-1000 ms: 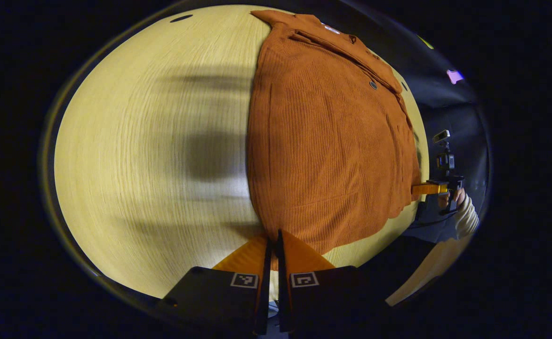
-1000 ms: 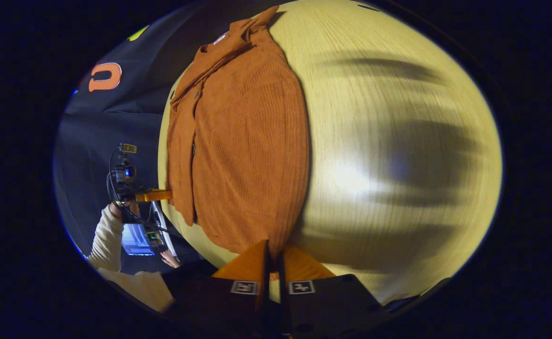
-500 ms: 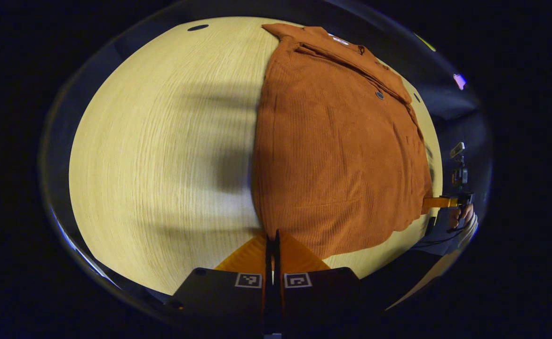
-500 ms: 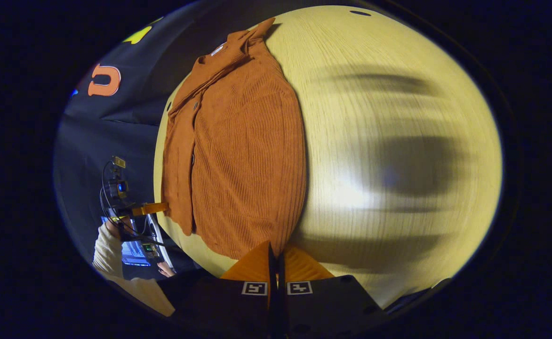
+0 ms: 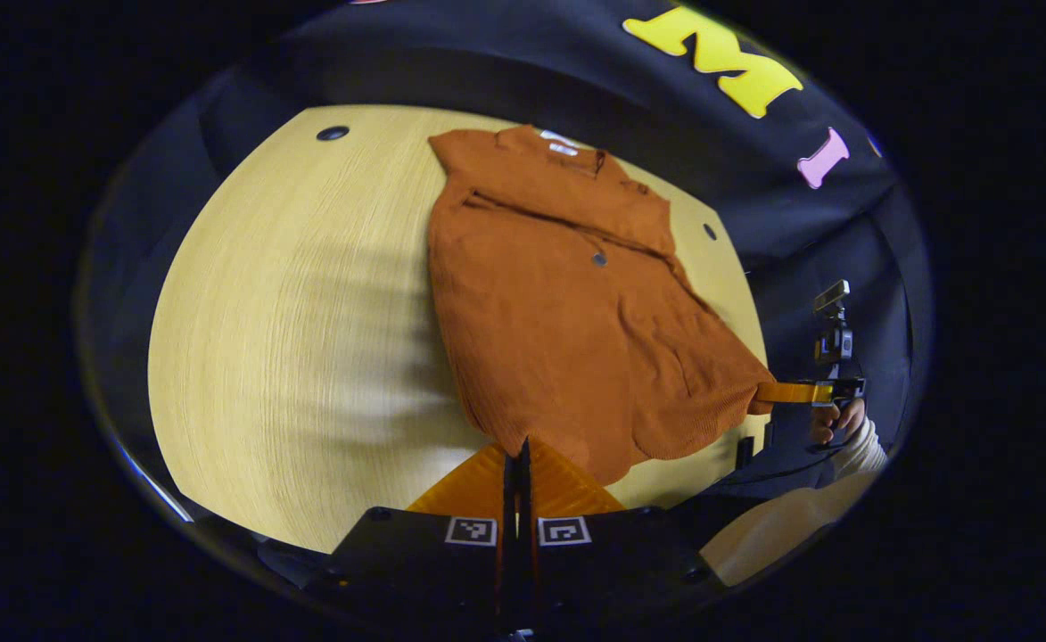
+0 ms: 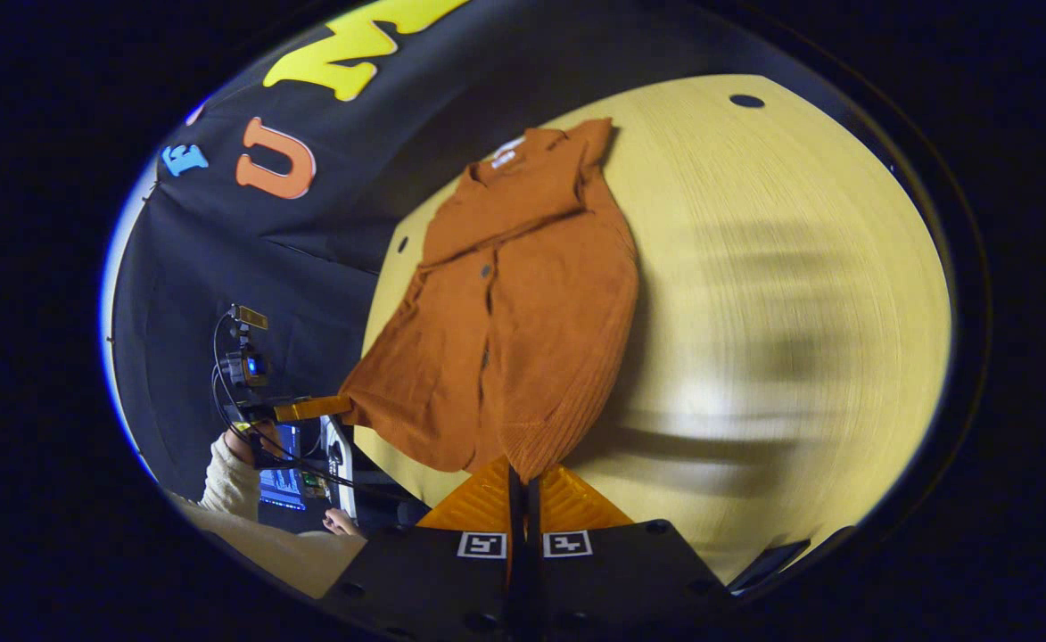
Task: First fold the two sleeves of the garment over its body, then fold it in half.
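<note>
A rust-orange ribbed button shirt (image 5: 567,303) lies on a pale wooden table (image 5: 291,330). Left gripper (image 5: 515,464) and right gripper (image 6: 523,473) each pinch a hem corner at 6 o'clock, lifting it. The fabric looks soft, light and droopy, so corners seem the best hold.

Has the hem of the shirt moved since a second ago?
Yes. The hem, clamped at both corners by the left tongs and right tongs, has lifted off the table, which now sits farther below.
</note>
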The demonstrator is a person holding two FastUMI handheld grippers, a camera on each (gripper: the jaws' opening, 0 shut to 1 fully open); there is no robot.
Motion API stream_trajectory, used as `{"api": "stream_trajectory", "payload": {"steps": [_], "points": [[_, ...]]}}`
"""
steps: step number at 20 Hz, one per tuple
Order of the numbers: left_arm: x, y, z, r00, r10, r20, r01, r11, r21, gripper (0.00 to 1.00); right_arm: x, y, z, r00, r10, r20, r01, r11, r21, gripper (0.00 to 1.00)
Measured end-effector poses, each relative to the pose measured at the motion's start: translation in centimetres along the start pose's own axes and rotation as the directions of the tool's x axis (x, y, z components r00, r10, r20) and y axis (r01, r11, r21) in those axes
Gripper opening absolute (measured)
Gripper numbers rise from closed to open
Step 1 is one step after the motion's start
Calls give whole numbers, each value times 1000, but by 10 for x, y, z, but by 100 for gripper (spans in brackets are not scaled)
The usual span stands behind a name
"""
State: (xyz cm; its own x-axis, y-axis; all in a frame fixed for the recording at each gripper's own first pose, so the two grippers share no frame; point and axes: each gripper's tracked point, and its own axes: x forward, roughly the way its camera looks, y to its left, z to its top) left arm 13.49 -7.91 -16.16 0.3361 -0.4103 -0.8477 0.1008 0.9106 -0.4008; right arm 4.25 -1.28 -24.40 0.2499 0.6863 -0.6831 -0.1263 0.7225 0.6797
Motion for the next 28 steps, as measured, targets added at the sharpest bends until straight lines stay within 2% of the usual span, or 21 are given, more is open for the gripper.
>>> {"api": "stream_trajectory", "payload": {"steps": [4,8,13,15,16,18,20,22,23,24,26,28], "points": [[-16,-18,68,989,12,146,-35,988,153,3,-14,41,60,995,31,91,-23,995,-96,0],[-27,-23,149,942,33,334,-124,959,256,3,-11,65,128,984,14,180,22,980,-196,0],[-15,-23,235,876,28,482,-153,963,224,3,9,84,217,951,2,310,79,966,-246,0],[-2,-8,272,844,58,533,-188,963,193,3,24,83,250,937,-9,350,102,963,-248,0],[7,0,292,828,75,555,-204,963,174,3,30,79,268,929,-22,370,123,961,-250,0],[23,19,323,813,110,571,-217,969,122,3,45,65,304,909,-68,410,175,958,-227,0],[51,38,348,810,143,569,-228,971,79,3,62,46,335,894,-111,435,205,963,-177,0],[87,57,365,813,176,555,-254,965,66,3,88,14,361,879,-176,443,259,956,-135,0],[109,65,370,819,186,542,-258,964,59,0,106,-2,371,876,-200,439,275,954,-115,0],[131,71,375,828,186,530,-251,967,53,3,124,-17,380,872,-212,441,279,956,-92,0],[172,91,378,840,203,503,-257,965,39,3,158,-50,389,869,-242,432,285,958,-39,0],[205,109,375,849,225,478,-260,966,8,3,186,-92,392,859,-304,411,328,945,13,0]]}}
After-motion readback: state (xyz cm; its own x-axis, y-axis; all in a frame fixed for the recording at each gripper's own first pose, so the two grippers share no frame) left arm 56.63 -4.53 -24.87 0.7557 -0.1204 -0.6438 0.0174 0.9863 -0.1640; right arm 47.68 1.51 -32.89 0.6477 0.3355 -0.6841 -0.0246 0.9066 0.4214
